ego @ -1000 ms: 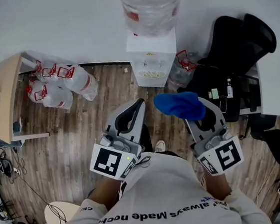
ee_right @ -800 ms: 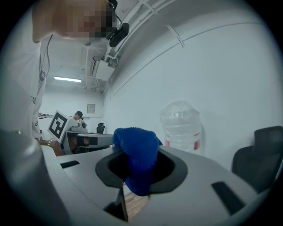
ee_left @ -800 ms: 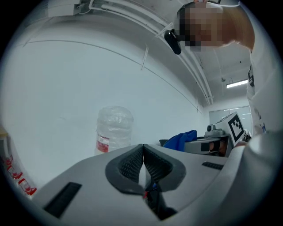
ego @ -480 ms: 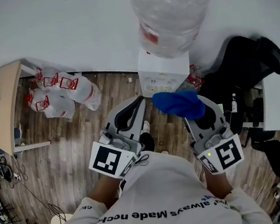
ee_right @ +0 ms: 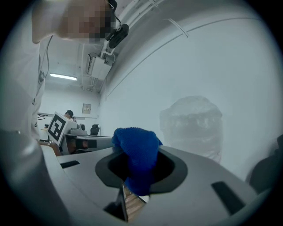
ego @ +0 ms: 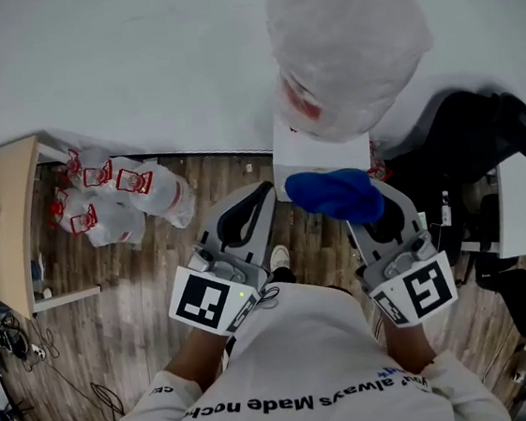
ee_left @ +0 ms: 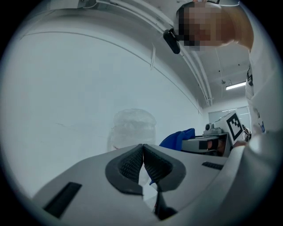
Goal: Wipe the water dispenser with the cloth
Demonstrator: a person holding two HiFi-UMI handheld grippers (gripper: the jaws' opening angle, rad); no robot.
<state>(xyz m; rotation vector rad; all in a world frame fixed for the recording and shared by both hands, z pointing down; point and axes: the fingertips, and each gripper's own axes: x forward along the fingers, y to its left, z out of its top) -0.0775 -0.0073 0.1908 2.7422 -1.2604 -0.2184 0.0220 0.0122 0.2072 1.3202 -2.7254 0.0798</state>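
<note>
The white water dispenser (ego: 321,156) stands against the wall straight ahead, with a big clear bottle (ego: 348,44) upside down on top. That bottle (ee_right: 191,128) also looms ahead in the right gripper view. My right gripper (ego: 361,205) is shut on a bunched blue cloth (ego: 337,194), held just short of the dispenser's front. The cloth (ee_right: 138,156) fills the jaws in the right gripper view. To its left my left gripper (ego: 255,206) is shut and holds nothing; its ribbed pads (ee_left: 132,164) meet.
Several empty water bottles with red handles (ego: 115,198) lie on the wood floor at the left, beside a light wooden table (ego: 5,220). A black office chair (ego: 468,148) and a white desk (ego: 525,194) stand right of the dispenser.
The dispenser and its bottle have drawn closer and larger in the head view; the cloth now overlaps the dispenser's front. Both grippers keep their pose.
</note>
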